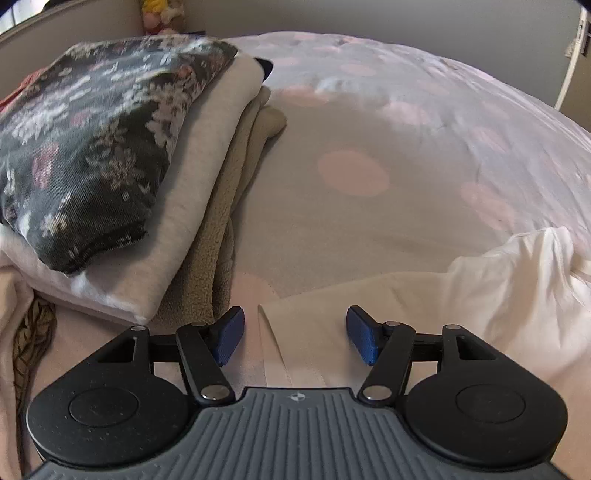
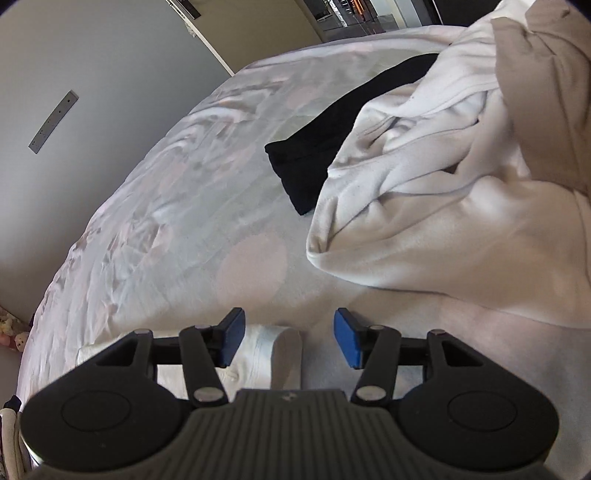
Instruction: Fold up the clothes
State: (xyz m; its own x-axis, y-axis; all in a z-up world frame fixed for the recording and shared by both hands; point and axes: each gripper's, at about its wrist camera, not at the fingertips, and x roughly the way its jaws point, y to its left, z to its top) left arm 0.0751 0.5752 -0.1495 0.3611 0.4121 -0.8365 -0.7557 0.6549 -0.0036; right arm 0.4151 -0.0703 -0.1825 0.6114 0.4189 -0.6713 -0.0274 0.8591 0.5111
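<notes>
A white garment (image 1: 461,295) lies flat on the bed at the lower right of the left wrist view. My left gripper (image 1: 295,338) hovers over its near corner, open, with nothing pressed between the blue pads (image 1: 231,338). A stack of folded clothes (image 1: 155,177), topped by a dark floral piece (image 1: 88,140), sits at the left. In the right wrist view my right gripper (image 2: 290,341) stands open above a folded white edge (image 2: 273,350) of cloth, not gripping it. A crumpled pile of white clothes (image 2: 443,192) and a black garment (image 2: 325,147) lie ahead.
The bed cover (image 1: 369,166) is pale with pink dots and fills both views. A beige garment (image 2: 535,92) tops the unfolded pile at the right. A grey wall (image 2: 92,74) runs beyond the bed's far edge. Soft toys (image 1: 162,14) sit behind the folded stack.
</notes>
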